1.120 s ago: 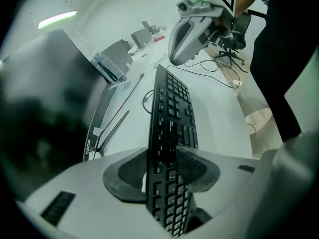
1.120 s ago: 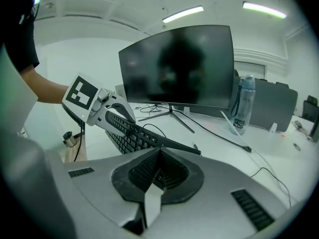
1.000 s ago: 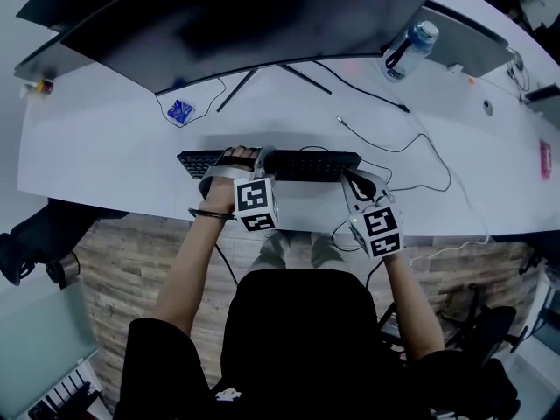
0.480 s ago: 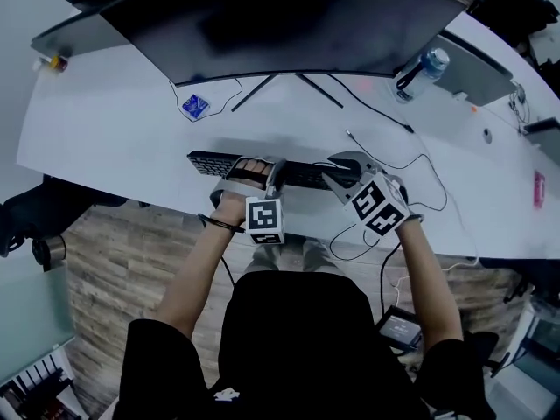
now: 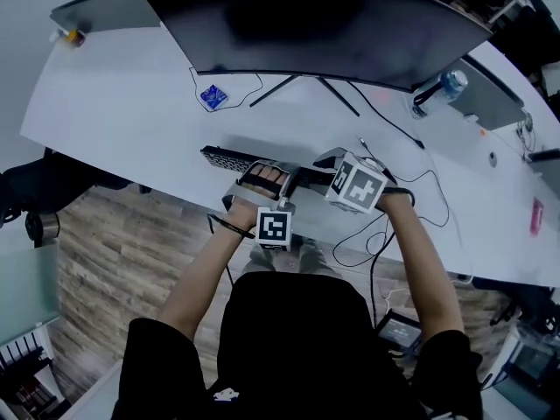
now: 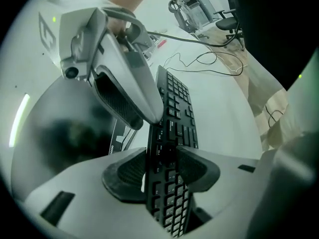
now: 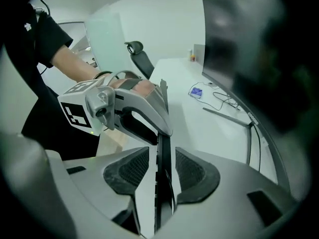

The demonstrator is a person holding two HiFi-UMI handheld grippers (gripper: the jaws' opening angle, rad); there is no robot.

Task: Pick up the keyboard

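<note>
You're pinching the keyboard [image 6: 179, 108] with the left gripper [image 6: 162, 167]: its ribbed dark rubber pads [image 6: 124, 171] are pressing on both faces of the thin black slab, with the low square keys facing one pad. The right gripper [image 7: 162, 169] jaws have just been opening and are now standing spread. Their textured pads [image 7: 129, 171] are sitting clear of the keyboard's slim edge, which is running between them with a narrow gap on either side. The keyboard is stretching from one pair of jaws to the other, at the edge of the smooth white tabletop [image 5: 131, 103]. A curved, dark, glossy monitor [image 5: 332, 24] is standing beyond both jaws.
</note>
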